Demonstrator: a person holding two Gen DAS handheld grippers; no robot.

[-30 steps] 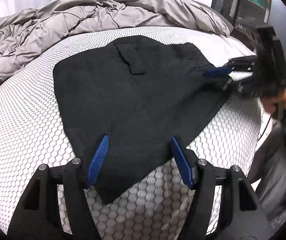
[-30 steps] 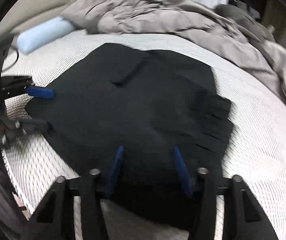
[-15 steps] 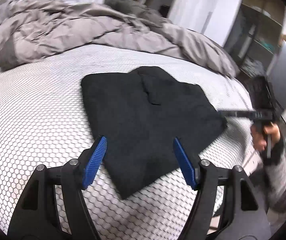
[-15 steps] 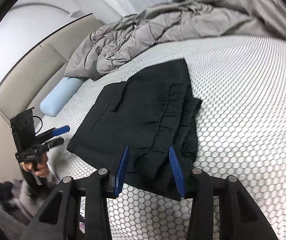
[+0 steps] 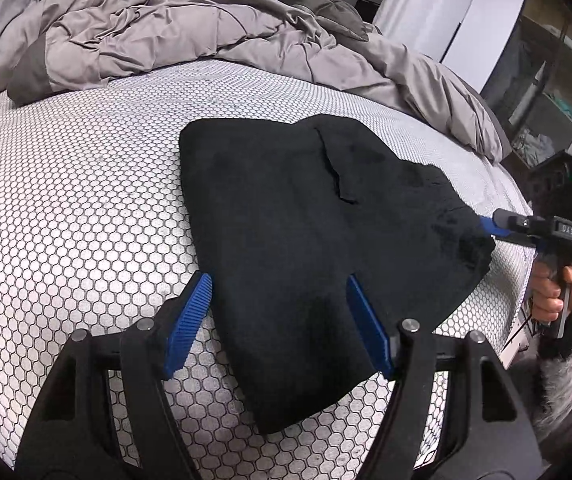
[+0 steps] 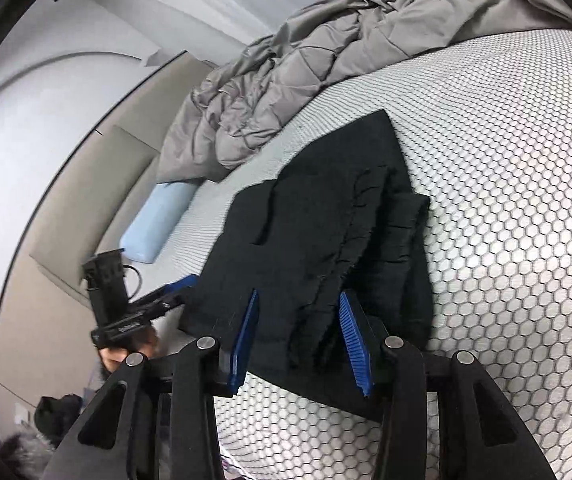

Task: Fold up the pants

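Both grippers, left and right, are hanging wide open and empty over the pants lying folded on the bed, so folding looks nearly done, perhaps needing smoothing.

Pants: underside and inner layers hidden by the top fold.
Right gripper: fingertips hidden at the pants' edge in the left wrist view.
Left gripper: tips hidden behind the pants in the right wrist view.
Duvet: cut off at frame top.
Shelf: contents too blurred to tell.
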